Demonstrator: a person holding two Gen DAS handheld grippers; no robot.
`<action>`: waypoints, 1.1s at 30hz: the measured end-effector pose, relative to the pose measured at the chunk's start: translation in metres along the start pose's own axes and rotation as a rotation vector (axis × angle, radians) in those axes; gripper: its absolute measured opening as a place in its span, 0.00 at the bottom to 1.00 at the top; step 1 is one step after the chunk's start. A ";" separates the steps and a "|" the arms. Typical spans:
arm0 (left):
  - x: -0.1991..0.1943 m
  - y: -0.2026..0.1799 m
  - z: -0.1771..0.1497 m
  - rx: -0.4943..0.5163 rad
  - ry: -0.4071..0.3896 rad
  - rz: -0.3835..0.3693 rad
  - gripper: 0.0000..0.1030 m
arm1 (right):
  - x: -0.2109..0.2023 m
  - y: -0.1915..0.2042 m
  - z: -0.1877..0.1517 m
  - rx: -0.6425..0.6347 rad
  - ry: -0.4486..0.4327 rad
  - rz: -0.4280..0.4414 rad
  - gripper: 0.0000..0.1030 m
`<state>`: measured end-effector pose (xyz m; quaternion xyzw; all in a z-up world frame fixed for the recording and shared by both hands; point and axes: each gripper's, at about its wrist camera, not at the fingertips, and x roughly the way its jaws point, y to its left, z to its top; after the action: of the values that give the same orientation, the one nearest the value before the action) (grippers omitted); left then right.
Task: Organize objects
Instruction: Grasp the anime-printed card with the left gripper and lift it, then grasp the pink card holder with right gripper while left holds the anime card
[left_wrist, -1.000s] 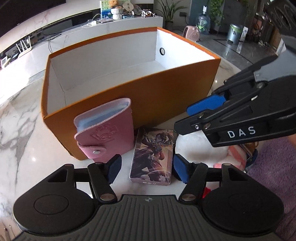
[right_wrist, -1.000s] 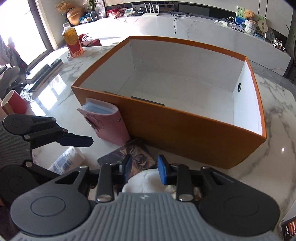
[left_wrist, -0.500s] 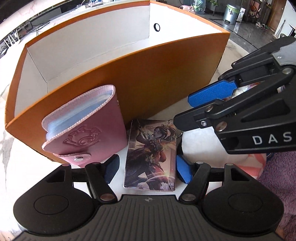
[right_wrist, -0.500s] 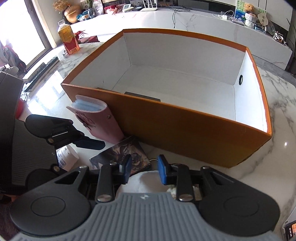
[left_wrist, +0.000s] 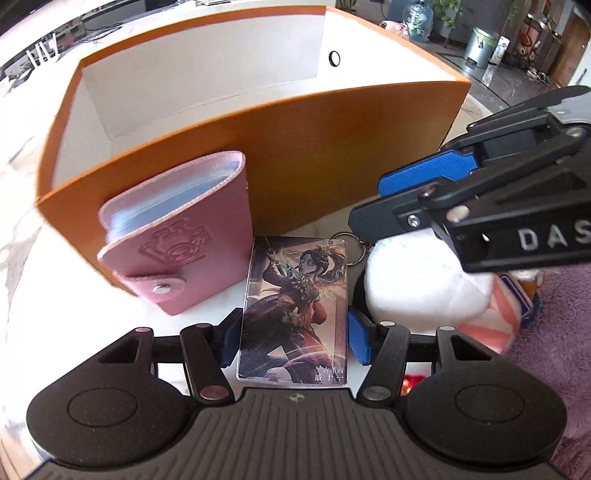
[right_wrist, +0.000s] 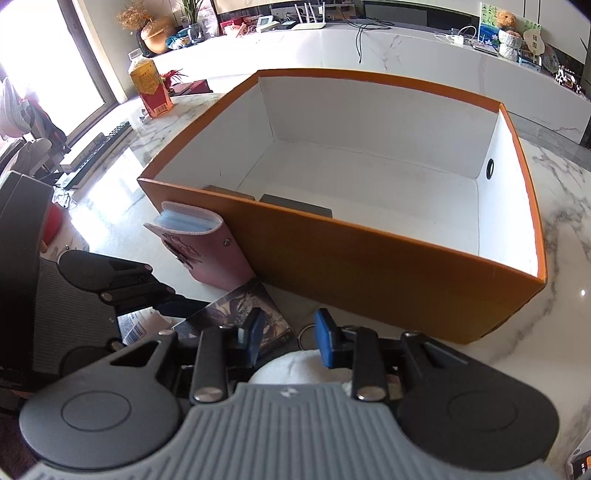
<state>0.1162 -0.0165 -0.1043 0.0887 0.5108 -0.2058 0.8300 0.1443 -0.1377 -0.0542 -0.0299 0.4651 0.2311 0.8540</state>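
A glossy picture card (left_wrist: 295, 310) with a painted figure lies flat on the counter (right_wrist: 576, 258), just in front of the orange box (left_wrist: 332, 155). The left gripper (left_wrist: 293, 341) has its blue-padded fingers (left_wrist: 357, 341) apart, one on either side of the card's near end; whether the pads touch its edges cannot be told. A metal key ring (left_wrist: 352, 248) sits at the card's far right corner.

Left of the card, a pink leather card wallet (left_wrist: 184, 243) stands tilted against the box's front wall, snap button shut, clear sleeves showing at its top.

Right of the card lies a white plush toy (left_wrist: 417, 280), soft and rounded. The right gripper (right_wrist: 290, 338) hangs over it with fingers apart, holding nothing; from the right wrist view the white fluff shows below and between them.

The box is stiff cardboard, orange outside and white inside, with a round black-rimmed hole (right_wrist: 490, 169) in one end wall. Two flat grey items (right_wrist: 295, 206) lie on its floor by the near wall.

The counter is polished white marble with grey veins, bright with window glare. A purple fuzzy cloth (left_wrist: 554, 369) covers its near right edge. Farther off stand an amber bottle (right_wrist: 149, 88) and a long white marble shelf (right_wrist: 406, 44) carrying cables and small ornaments.
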 end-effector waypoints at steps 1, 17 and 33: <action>-0.008 0.001 -0.003 -0.011 -0.009 0.003 0.65 | -0.002 0.000 0.001 -0.003 -0.006 0.004 0.33; -0.083 0.082 -0.034 -0.331 -0.180 0.092 0.65 | 0.007 0.033 0.019 -0.147 -0.029 0.069 0.38; -0.062 0.109 -0.015 -0.440 -0.157 0.169 0.65 | 0.026 0.076 0.021 -0.405 -0.091 0.071 0.45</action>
<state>0.1264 0.1026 -0.0634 -0.0681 0.4682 -0.0255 0.8806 0.1409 -0.0544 -0.0511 -0.1743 0.3707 0.3508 0.8421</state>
